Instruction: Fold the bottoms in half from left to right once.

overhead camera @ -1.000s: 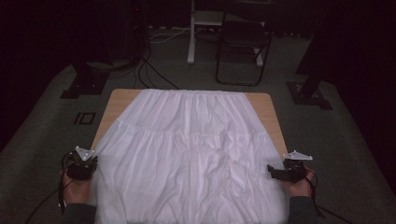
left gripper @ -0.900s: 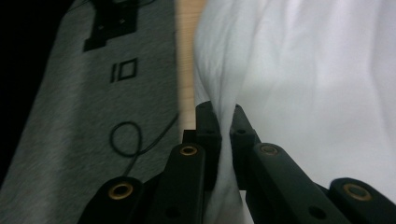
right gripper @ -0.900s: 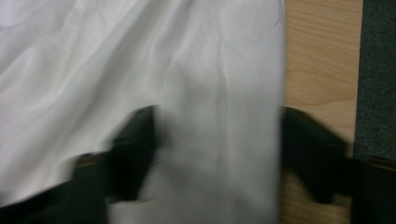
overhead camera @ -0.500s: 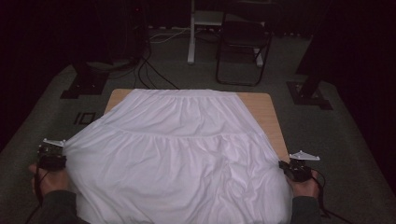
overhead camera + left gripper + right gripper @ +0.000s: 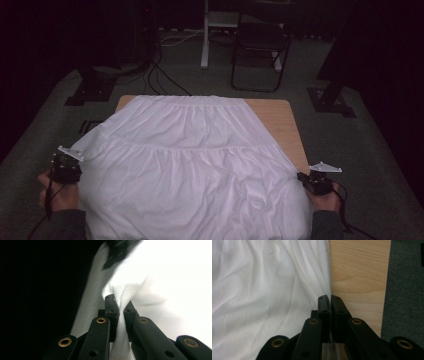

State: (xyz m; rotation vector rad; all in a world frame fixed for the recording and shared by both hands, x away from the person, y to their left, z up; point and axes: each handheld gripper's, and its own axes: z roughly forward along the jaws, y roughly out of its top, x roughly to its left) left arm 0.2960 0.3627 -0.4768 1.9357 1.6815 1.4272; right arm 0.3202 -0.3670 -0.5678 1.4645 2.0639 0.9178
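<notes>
White gathered cotton skirt [image 5: 192,165]: spread over the light wooden table [image 5: 282,127], its elastic waistband at the far edge, a seam across the middle, the hem towards the person; the cloth covers nearly the whole top and leaves a bare strip of wood along the right side.
Left corner of hem: pulled out past the table's left edge and raised off the surface, so the cloth slopes up to the grip.
Left gripper [image 5: 117,305]: black jaws pressed tight on a bunched fold of the skirt, which spills out between and above the pads; seen from above it sits in the person's left hand [image 5: 59,192] beside the table's near left corner.
Right gripper [image 5: 329,298]: jaws have just been closing and now stand together on the thin side edge of the skirt, right where cloth meets bare wood.
Right hand [image 5: 327,197]: low at the near right corner, the cloth drawn taut towards it.
Surroundings: dark grey carpet [image 5: 360,145]; black folding chair [image 5: 260,47] well beyond the table.
</notes>
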